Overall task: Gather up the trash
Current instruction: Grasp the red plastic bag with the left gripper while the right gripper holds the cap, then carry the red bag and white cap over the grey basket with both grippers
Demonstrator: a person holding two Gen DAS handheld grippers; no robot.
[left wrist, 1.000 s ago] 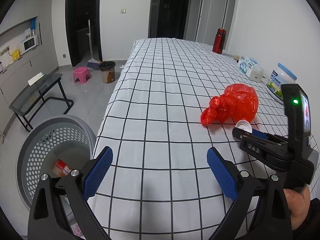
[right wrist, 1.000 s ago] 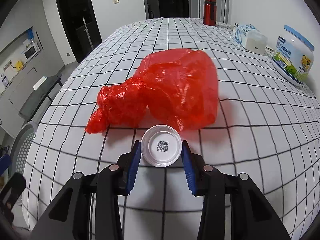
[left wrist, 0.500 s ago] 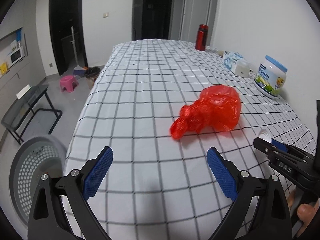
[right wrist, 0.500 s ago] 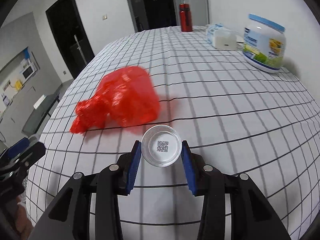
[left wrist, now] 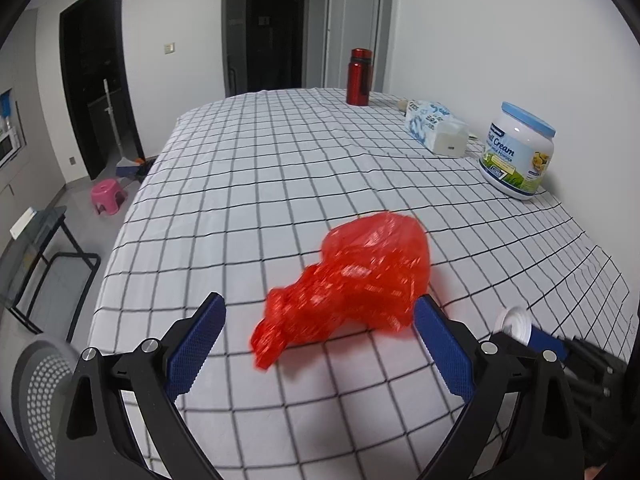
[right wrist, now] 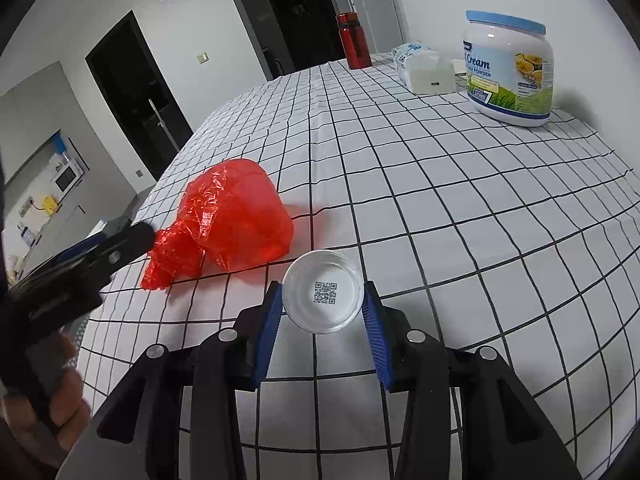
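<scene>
A crumpled red plastic bag (left wrist: 352,280) lies on the checked tablecloth (left wrist: 280,168). My left gripper (left wrist: 318,332) stands open just short of the bag, its blue pads wide to either side of the bag's near end. In the right wrist view the same red plastic bag (right wrist: 232,220) sits left of centre, and my right gripper (right wrist: 323,300) is shut on a small white cup (right wrist: 323,298) with a QR code on its bottom. The cup (left wrist: 516,322) and the right gripper's tip also show at the lower right of the left wrist view.
Along the wall side stand a milk powder jar (left wrist: 518,150), a tissue pack (left wrist: 434,128) and a red flask (left wrist: 359,77). A grey perforated basket (left wrist: 34,396) is on the floor at the table's left corner, with a glass side table (left wrist: 36,252) and a pink stool (left wrist: 107,196) beyond. A hand (right wrist: 44,408) holds the left gripper.
My left gripper swung right from the basket side until the red bag lies just ahead of its open jaws. My right gripper moved right and rolled, still gripping the white cup.
</scene>
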